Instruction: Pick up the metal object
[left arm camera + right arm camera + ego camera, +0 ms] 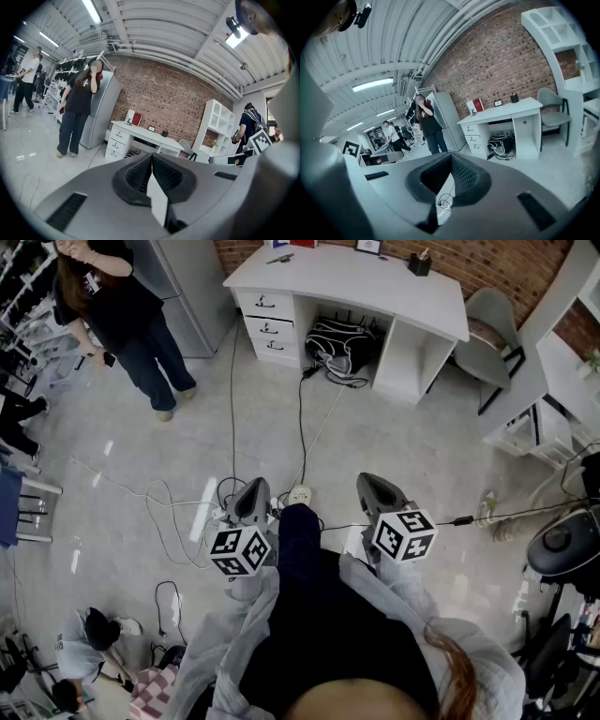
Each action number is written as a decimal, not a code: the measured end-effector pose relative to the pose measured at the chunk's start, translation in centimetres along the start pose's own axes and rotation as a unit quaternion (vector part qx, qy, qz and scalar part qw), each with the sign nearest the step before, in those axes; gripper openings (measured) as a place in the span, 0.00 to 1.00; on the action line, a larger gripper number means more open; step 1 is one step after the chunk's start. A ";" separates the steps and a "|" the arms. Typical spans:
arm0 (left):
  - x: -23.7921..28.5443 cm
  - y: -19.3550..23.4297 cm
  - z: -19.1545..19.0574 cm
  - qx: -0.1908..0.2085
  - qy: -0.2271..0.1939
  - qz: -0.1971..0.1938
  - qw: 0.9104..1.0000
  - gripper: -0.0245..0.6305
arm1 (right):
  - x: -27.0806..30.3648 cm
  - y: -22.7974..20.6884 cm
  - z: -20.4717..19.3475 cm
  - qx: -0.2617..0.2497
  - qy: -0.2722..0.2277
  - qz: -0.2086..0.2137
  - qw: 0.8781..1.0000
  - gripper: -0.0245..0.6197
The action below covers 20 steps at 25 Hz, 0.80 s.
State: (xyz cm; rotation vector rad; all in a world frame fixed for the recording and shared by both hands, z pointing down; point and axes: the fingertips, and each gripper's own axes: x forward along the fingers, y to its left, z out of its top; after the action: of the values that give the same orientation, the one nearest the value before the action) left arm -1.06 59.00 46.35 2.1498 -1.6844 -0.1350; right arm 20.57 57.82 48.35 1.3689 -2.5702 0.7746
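A small grey, metal-looking object (279,258) lies on the far left part of the white desk (356,282), well ahead of me across the floor. I cannot make it out in either gripper view. My left gripper (255,487) and right gripper (373,482) are held at waist height, side by side, both pointing toward the desk and far from it. In the left gripper view the jaws of the left gripper (151,157) meet with nothing between them. The right gripper (451,155) is likewise shut and empty.
A black bag (339,345) sits under the desk, a grey chair (487,334) to its right. A person (122,315) stands at the left by a grey cabinet (187,287). Cables (187,512) and a power strip (298,495) lie on the floor before me. White shelving (553,381) stands right.
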 end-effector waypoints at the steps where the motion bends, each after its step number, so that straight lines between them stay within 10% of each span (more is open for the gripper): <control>1: -0.2 -0.2 -0.1 0.000 0.000 0.000 1.000 0.06 | -0.2 0.0 0.0 -0.002 -0.001 0.001 1.000 0.05; 20: 1.6 -1.7 -0.3 0.007 0.005 -0.016 1.000 0.06 | -0.1 -1.6 1.4 0.011 -0.026 -0.010 1.000 0.05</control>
State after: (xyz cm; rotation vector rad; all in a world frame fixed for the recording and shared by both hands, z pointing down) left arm 0.98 57.92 46.28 2.1843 -1.6506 -0.1209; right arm 22.13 56.49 47.72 1.4390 -2.5897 0.7766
